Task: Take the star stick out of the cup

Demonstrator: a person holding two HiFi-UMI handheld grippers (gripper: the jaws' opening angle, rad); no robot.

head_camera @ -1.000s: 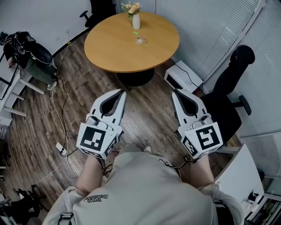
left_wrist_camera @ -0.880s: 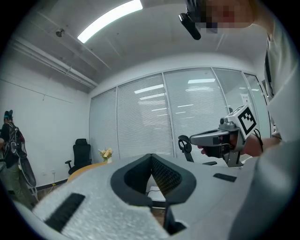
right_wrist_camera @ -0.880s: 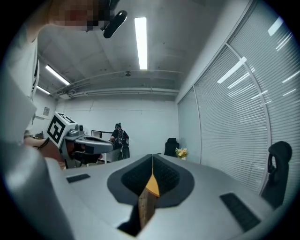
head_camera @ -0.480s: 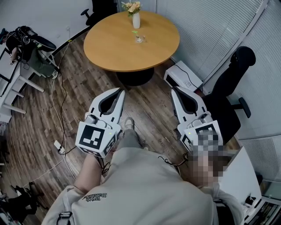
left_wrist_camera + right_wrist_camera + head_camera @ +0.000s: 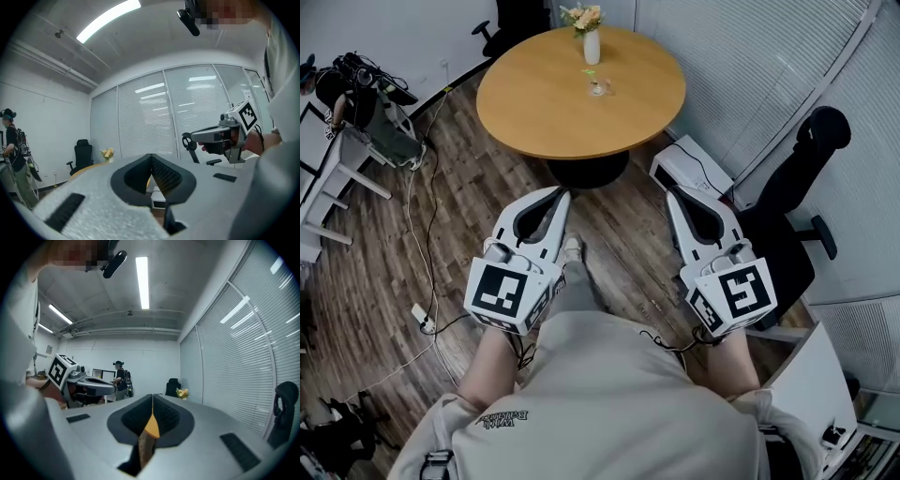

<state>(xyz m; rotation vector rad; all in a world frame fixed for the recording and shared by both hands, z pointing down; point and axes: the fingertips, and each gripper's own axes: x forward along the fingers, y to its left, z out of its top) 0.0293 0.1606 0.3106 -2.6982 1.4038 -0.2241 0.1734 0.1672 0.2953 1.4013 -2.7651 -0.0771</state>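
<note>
A small clear cup (image 5: 598, 85) stands on the round wooden table (image 5: 544, 112) far ahead, with the green star stick (image 5: 590, 70) poking out of it. Both grippers are held low over the floor, well short of the table. My left gripper (image 5: 560, 193) has its jaws shut with nothing between them, and its own view shows the left gripper (image 5: 151, 157) closed tip to tip. My right gripper (image 5: 672, 196) is likewise shut and empty, as the right gripper (image 5: 152, 397) shows in its own view. The cup is not visible in either gripper view.
A white vase of flowers (image 5: 590, 39) stands at the table's far side. A black office chair (image 5: 792, 178) and a white box (image 5: 694, 164) are on the right. A desk with gear and cables (image 5: 356, 103) sits on the left. A person (image 5: 121, 377) stands across the room.
The person holding the grippers has stepped forward: a foot now shows between the two grippers. Both grippers stay shut and keep their places in view.
</note>
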